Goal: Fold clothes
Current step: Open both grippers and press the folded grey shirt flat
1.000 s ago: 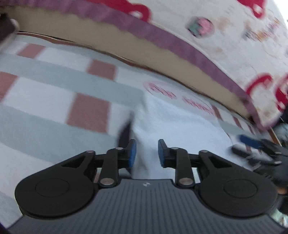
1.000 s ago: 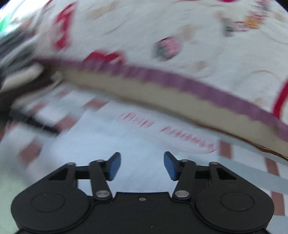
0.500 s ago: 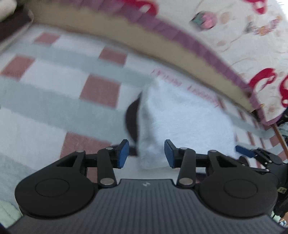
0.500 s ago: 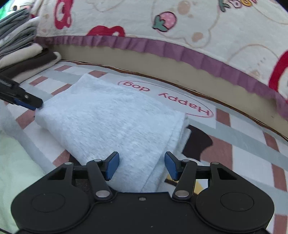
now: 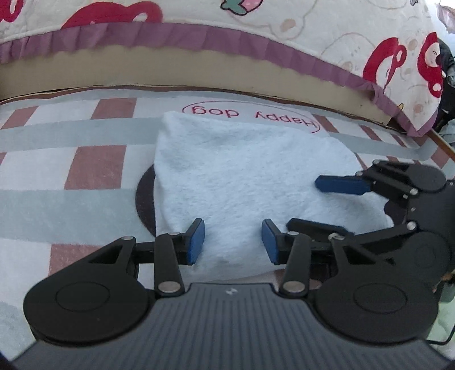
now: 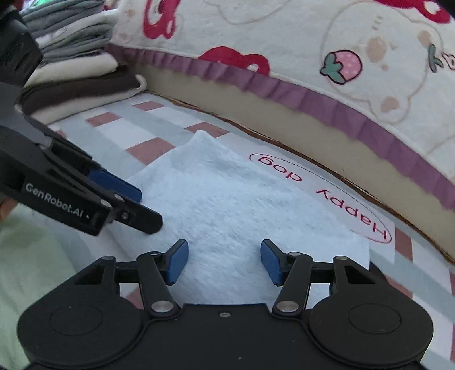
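Since half a second ago: both grippers have been brought lower and closer over the folded cloth, and the left view is now squared to it.
Bed cover (image 5: 327, 25): a cartoon-printed quilt with a purple frill is seen along the back, its beige mattress edge (image 6: 284, 113) showing beneath.
Mat (image 5: 57, 196): a checked mat of grey, white and brick-red squares is spread in front — "Happy dog" is printed on it, upside down.
Clothes pile (image 6: 71, 57): folded garments in grey, cream and brown are stacked at the far left of the right view; nothing is held in any container.
Folded cloth (image 5: 241, 176): a pale blue fleecy piece is laid flat on the mat, partly covering the printed oval and a dark patch at its left edge.
Left gripper (image 5: 233, 242): its blue-padded fingers are spread apart over the near edge of the cloth — nothing is held.
Right gripper (image 6: 224, 260): its fingers are likewise parted above the cloth, gripping nothing.
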`<state>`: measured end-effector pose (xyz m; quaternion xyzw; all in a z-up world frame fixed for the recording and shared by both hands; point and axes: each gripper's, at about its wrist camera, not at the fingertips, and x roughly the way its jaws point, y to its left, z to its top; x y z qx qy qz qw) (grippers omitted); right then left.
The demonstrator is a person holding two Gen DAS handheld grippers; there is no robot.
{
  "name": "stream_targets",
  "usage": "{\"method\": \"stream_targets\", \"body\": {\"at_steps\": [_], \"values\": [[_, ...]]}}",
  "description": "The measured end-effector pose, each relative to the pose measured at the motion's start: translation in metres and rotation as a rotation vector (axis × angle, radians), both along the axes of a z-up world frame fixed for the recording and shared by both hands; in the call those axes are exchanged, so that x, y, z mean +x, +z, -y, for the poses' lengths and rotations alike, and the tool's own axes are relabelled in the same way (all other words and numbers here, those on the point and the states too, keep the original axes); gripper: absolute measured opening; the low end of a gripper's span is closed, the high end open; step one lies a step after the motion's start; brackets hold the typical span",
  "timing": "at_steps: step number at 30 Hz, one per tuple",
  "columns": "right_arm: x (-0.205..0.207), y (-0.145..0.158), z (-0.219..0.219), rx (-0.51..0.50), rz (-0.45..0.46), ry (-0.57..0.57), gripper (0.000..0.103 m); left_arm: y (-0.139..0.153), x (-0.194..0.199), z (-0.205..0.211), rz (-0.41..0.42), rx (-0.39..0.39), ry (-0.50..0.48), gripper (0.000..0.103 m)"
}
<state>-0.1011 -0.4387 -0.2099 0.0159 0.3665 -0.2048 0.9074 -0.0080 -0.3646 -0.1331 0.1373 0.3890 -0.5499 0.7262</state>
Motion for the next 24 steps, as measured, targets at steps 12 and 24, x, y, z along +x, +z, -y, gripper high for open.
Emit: {"method": "stream_targets", "body": {"at_steps": [12, 24], "values": [[-0.037, -0.01, -0.023, -0.234, -0.304, 0.136, 0.065, 0.018, 0.001, -0.015, 0.179, 0.122, 0.043, 0.05], [0.029, -0.017, -0.061, -0.424, -0.248, 0.41, 0.067, -0.018, 0.087, -0.063, -0.601, -0.004, 0.294, 0.05]]}}
